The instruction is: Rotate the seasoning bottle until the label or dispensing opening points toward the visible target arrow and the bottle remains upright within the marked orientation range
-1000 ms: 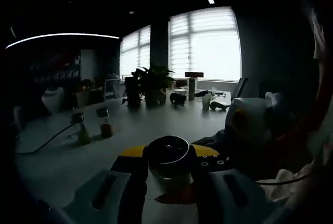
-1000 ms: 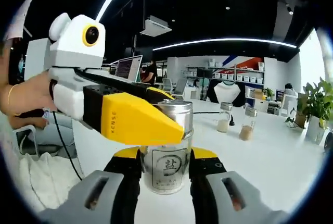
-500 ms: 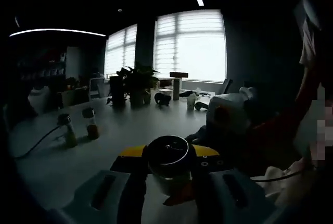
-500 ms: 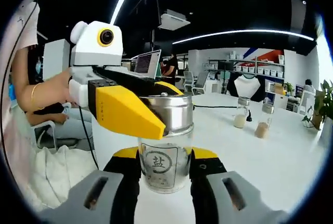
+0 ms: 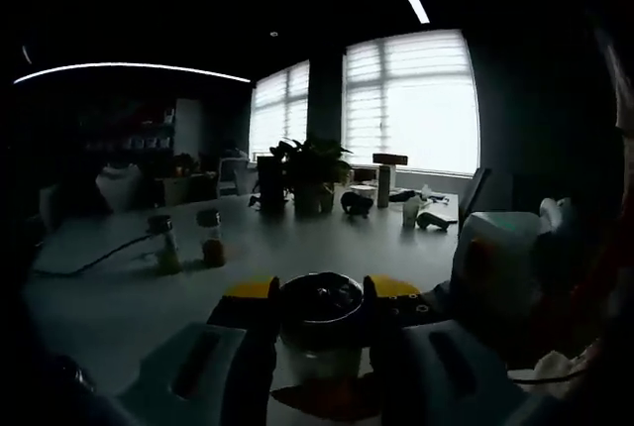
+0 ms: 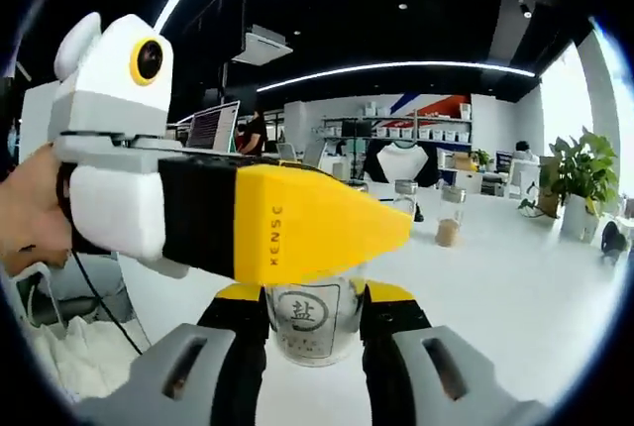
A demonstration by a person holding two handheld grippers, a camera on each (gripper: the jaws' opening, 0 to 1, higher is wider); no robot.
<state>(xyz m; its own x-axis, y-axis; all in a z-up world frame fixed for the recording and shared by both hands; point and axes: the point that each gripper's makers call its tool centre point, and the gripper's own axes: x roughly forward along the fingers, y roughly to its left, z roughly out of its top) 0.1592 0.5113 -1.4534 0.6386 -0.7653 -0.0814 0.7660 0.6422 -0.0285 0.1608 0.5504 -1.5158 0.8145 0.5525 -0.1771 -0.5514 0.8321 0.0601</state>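
In the left gripper view, the left gripper (image 5: 319,322) is closed around the metal cap of the seasoning bottle (image 5: 319,319), which stands upright on the white table (image 5: 119,297). 2 small jars (image 5: 187,242) stand farther back.

In the right gripper view, the right gripper (image 6: 315,322) clamps the bottle's glass body (image 6: 315,319), with its label "盐" facing the camera. The left gripper (image 6: 248,218), marked "KENSE", reaches in above, held by a hand (image 6: 28,213).

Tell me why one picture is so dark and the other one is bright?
The left gripper view faces bright windows, so the camera dims everything else; the seasoning bottle between its jaws is a dark shape with its label unreadable. The right gripper view faces the lit room, so the bottle's label reads clearly. Both views bend straight ceiling lights into curves, a fisheye effect.
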